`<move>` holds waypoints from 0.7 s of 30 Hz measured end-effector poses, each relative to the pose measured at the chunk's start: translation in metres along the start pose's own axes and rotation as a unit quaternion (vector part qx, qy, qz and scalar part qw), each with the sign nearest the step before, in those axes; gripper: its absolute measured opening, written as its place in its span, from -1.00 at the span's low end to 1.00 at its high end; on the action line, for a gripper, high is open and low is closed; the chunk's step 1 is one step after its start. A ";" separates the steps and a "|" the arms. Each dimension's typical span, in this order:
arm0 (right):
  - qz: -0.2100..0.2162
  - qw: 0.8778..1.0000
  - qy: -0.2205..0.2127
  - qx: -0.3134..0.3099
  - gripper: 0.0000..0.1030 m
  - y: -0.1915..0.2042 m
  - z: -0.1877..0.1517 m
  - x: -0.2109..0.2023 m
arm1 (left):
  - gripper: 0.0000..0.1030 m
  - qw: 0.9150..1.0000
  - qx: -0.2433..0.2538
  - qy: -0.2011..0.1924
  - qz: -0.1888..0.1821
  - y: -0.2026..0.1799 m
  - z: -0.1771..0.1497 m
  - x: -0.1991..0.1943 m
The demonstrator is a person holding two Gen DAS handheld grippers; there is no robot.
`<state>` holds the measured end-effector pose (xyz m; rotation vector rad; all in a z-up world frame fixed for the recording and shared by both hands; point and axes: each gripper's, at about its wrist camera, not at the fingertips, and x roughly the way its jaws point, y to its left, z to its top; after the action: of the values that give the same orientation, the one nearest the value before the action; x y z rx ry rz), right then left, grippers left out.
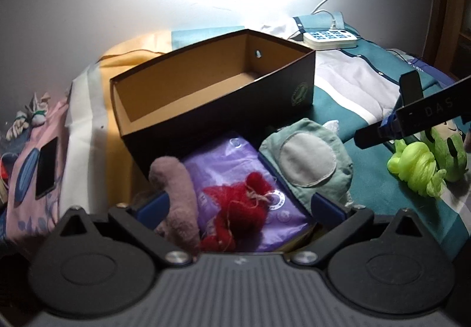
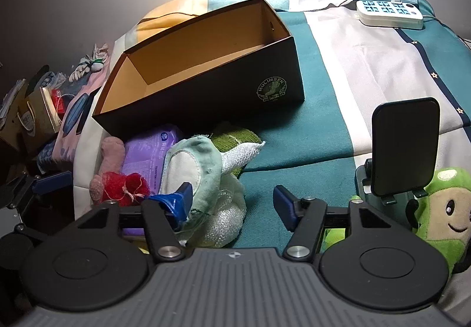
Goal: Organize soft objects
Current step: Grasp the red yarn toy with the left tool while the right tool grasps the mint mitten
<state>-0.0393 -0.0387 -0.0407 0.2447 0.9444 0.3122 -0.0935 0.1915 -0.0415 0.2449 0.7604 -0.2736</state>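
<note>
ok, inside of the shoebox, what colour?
Tan, plain cardboard; the shoebox is dark outside. Right wrist view shows it best.

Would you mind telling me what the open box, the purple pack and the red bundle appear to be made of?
Open box: probably cardboard, with a matte tan inside and a dark printed outside.
Purple pack: likely thin plastic film, since it is glossy and wrinkled.
Red bundle: seemingly fuzzy yarn or mesh with loose fibres, tied with pale string.

The purple packet (image 2: 148,154) lies half hidden under soft toys; its print is unreadable.
</note>
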 end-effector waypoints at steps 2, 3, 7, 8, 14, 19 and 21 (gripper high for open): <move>0.003 1.000 0.003 0.005 -0.27 -0.002 0.001 0.002 | 0.93 1.000 0.019 0.005 -0.006 -0.004 0.002 0.006; 0.003 1.000 0.003 0.006 -0.31 -0.003 0.001 0.002 | 0.91 1.000 0.029 0.011 -0.008 -0.006 0.002 0.010; 0.008 1.000 0.009 0.008 -0.36 -0.006 0.002 0.005 | 0.85 0.998 0.045 0.033 -0.012 -0.007 -0.001 0.023; 0.012 1.000 0.011 0.011 -0.36 -0.007 0.002 0.006 | 0.85 0.998 0.045 0.037 -0.012 -0.007 -0.002 0.026; 0.023 0.999 0.017 0.020 -0.36 -0.010 0.003 0.009 | 0.26 0.997 0.014 0.067 -0.024 0.002 -0.006 0.042; 0.026 0.999 0.015 0.023 -0.36 -0.013 0.003 0.008 | -0.32 0.998 -0.014 0.066 -0.019 0.008 -0.002 0.039; 0.027 0.999 0.014 0.024 -0.36 -0.014 0.003 0.008 | -0.36 0.998 -0.025 0.062 -0.017 0.011 0.000 0.033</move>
<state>-0.0306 -0.0492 -0.0498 0.3110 0.9755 0.3433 -0.0669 0.1971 -0.0637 0.2031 0.8931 -0.2723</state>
